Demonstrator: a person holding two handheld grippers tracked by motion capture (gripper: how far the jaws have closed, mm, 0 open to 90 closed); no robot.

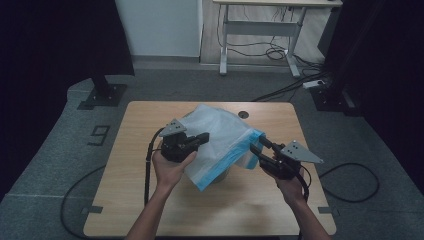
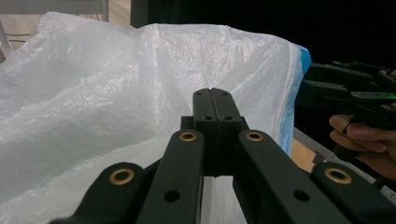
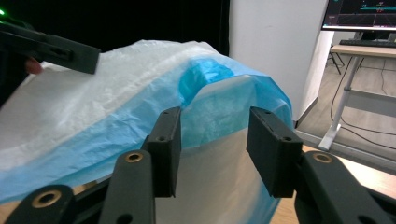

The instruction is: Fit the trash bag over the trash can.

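Bag (image 1: pixel 220 140) on table (image 1: pixel 150 200), between grippers

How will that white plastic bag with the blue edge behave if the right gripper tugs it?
The plastic bag is likely floppy: it is crinkled and drapes. It probably stretches or slips rather than lifting whole. The left gripper is shut on it; the right gripper is open.

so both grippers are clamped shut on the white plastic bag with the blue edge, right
Not both. The right gripper stands open, its fingers apart around the blue edge, as the right gripper view shows. The left gripper is shut on the white plastic bag with the blue edge.
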